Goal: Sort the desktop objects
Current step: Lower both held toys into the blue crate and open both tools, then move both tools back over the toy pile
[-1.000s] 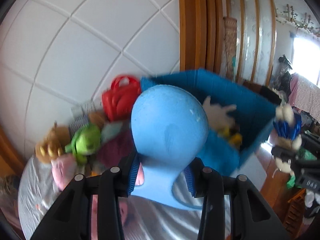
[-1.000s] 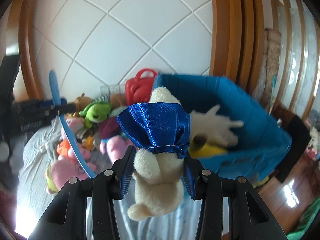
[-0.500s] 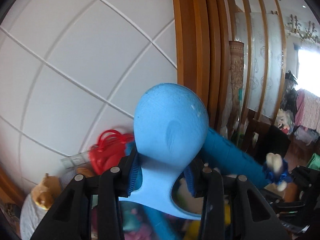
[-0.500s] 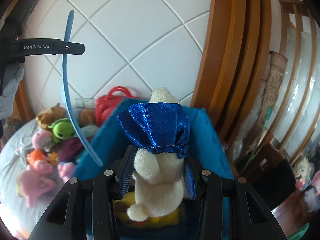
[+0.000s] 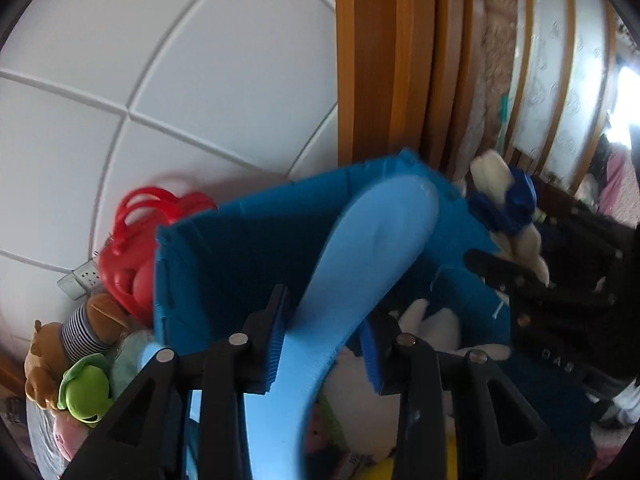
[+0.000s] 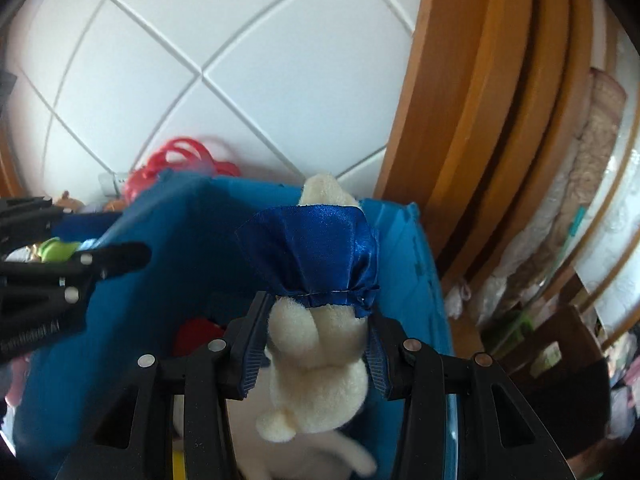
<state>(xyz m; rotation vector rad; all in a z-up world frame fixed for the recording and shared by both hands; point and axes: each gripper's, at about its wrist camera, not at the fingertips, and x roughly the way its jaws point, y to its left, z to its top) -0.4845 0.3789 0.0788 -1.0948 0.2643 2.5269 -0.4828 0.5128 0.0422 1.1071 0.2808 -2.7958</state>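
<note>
**Both grippers over the blue bin**

The left gripper (image 5: 324, 344) is standing wide, the light-blue flat toy (image 5: 360, 264) tilting loose between its jaws above the blue bin (image 5: 248, 264). The right gripper (image 6: 316, 352) is clamping the cream plush in a blue satin skirt (image 6: 316, 320) over the bin's right edge, white plush lying inside below
</note>
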